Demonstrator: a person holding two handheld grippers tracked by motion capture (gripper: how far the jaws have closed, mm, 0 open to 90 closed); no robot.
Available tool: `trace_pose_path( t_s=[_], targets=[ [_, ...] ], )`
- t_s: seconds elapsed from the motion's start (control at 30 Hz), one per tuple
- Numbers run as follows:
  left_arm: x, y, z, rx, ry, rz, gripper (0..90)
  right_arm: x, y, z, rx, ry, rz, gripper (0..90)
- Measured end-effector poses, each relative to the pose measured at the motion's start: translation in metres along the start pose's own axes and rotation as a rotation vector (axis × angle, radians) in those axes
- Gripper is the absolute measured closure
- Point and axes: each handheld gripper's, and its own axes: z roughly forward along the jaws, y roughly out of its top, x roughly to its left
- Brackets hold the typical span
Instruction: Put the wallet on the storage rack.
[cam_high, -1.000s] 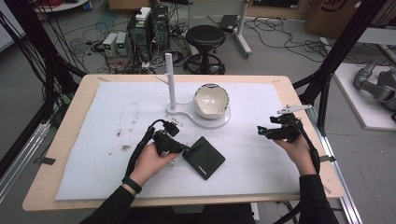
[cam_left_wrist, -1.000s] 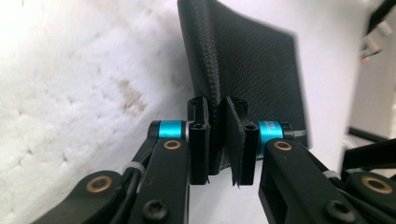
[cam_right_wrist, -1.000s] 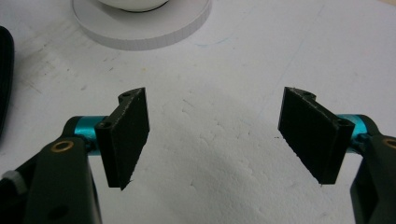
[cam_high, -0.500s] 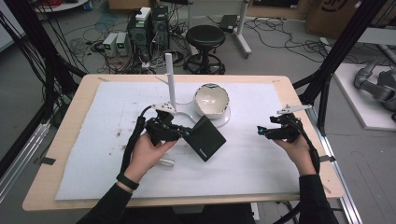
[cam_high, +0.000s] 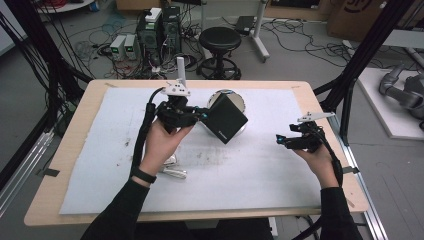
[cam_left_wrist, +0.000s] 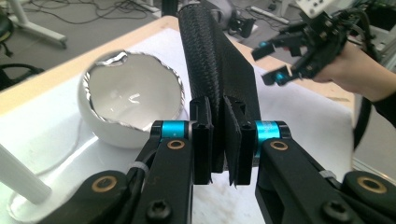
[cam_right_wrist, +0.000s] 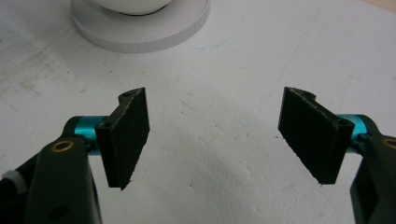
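Black and woven-looking, a flat square pouch (cam_high: 226, 118) hangs in the air above the middle of the table, pinched at one edge by the left gripper (cam_high: 202, 115), whose jaws are clamped tight on it. In the left gripper view the pouch (cam_left_wrist: 212, 70) rises edge-on between the two black pads, which press on it from both sides, and its textured spine runs up and away toward the far edge of the table. In the high view the pouch is tilted on a corner like a diamond and overlaps the white bowl-shaped mirror (cam_high: 235, 107) that sits behind it on a round white base; the left gripper view shows that mirror (cam_left_wrist: 133, 100) just to the left of the pouch, its shiny concave face turned up. A white upright post (cam_high: 181, 73) stands behind the left hand (cam_high: 162, 142), near the mirror. The right gripper (cam_high: 281, 140) is held low over the right part of the white foam sheet (cam_high: 100, 150), well apart from the pouch, and its jaws stand wide with nothing between them; in the right gripper view only the bare sheet (cam_right_wrist: 215, 140) lies between the pads, with the rim of the mirror's round base (cam_right_wrist: 140, 28) farther off. A small silvery object (cam_high: 172, 167) lies on the sheet beside the left forearm, too small to make out.
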Motion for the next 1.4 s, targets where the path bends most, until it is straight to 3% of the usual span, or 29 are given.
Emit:
trace_pose_path(
  t_s=[0.17,0.27,0.63,0.87,1.03,1.23,1.4],
  targets=[
    [0.002,0.011,0.005,-0.029,0.029,0.011,81.8,0.000,0.000,-0.001,-0.003,-0.002,0.004,25.3],
    [0.003,0.020,0.011,-0.038,0.083,0.041,81.8,0.000,0.000,-0.002,-0.003,-0.003,0.006,25.3],
    [0.017,0.023,0.037,-0.049,0.169,0.068,81.8,0.000,0.000,-0.002,-0.007,0.001,0.007,25.3],
    [0.026,0.022,0.054,-0.031,0.221,0.078,81.8,0.001,0.000,-0.002,-0.007,0.005,0.000,25.3],
    [0.028,0.020,0.062,-0.027,0.232,0.089,81.8,0.001,0.000,-0.002,-0.010,0.006,0.003,25.3],
    [0.028,0.017,0.072,-0.011,0.267,0.124,81.8,0.001,0.000,-0.004,-0.013,0.007,0.004,25.3],
    [0.026,0.014,0.083,0.044,0.314,0.192,81.7,0.001,-0.001,-0.005,-0.014,0.006,0.010,25.3]
  ],
)
